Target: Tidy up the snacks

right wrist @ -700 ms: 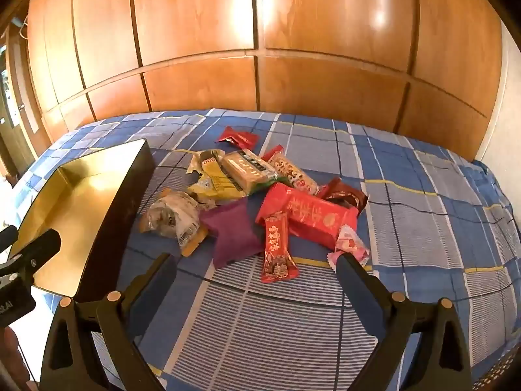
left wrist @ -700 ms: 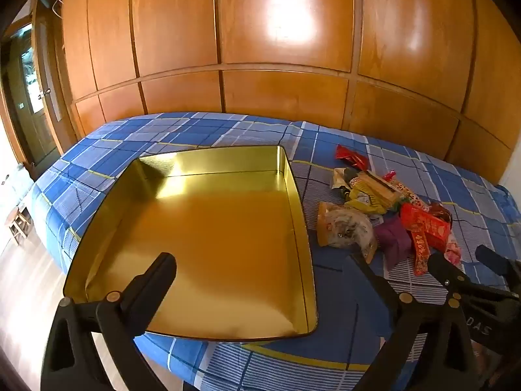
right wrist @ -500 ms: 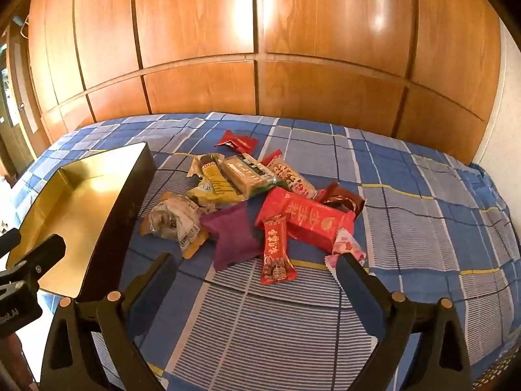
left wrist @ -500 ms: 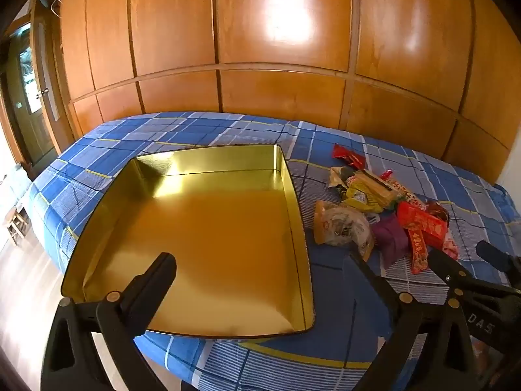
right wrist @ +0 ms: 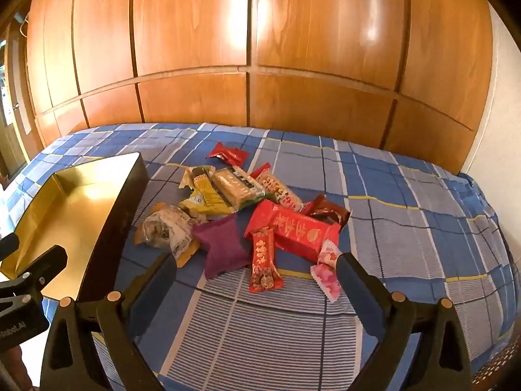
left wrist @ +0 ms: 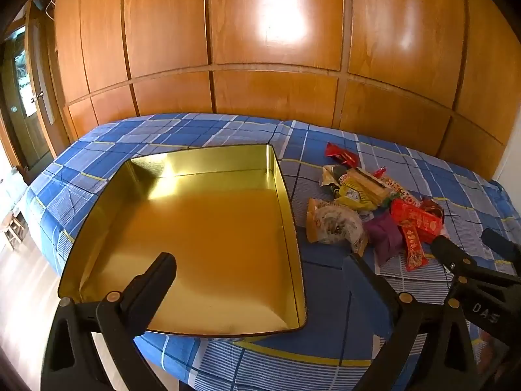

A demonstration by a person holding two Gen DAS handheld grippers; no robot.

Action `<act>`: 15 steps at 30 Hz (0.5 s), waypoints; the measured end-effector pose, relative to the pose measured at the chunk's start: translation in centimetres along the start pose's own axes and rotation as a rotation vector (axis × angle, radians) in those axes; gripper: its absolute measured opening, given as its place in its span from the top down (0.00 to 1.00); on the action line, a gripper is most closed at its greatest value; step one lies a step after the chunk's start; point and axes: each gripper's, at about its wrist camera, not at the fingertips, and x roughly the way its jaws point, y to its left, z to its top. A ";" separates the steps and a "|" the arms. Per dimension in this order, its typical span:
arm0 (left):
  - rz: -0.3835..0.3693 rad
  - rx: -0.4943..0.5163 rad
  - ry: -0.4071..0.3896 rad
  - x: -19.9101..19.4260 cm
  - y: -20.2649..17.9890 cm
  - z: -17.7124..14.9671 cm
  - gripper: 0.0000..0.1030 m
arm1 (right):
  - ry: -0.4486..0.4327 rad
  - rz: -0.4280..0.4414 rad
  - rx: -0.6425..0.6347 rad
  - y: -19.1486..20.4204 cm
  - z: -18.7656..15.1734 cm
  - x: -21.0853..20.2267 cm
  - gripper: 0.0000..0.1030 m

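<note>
Left wrist view: your left tongs (left wrist: 257, 272) hang spread wide, gripping nothing, above the near part of the gold tin (left wrist: 182, 176).
Tin: it sits open and bare on the bed (left wrist: 182, 133), likely set to receive the snacks.
Snack pile (left wrist: 368, 211): just right of the tin.
Right wrist view: your right tongs (right wrist: 255, 272) are spread apart and bare.
Snacks: the pile (right wrist: 247, 218) lies right of the tin (right wrist: 125, 208); the red bar (right wrist: 263, 267) sits just beyond the tongs' gap, probably the easiest first pick.

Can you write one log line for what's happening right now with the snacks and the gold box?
left gripper: open, empty | right gripper: open, empty | gold tin: empty | snack pile: on bed beside tin
</note>
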 end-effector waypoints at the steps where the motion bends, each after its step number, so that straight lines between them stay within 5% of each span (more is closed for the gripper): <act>1: 0.001 0.002 -0.003 -0.1 -0.1 0.0 0.00 | -0.006 0.001 0.000 0.0 0.1 -0.1 0.03; 15: 0.000 0.033 -0.025 -0.8 -0.7 0.3 0.00 | -0.069 -0.015 -0.020 0.2 0.7 -1.5 0.03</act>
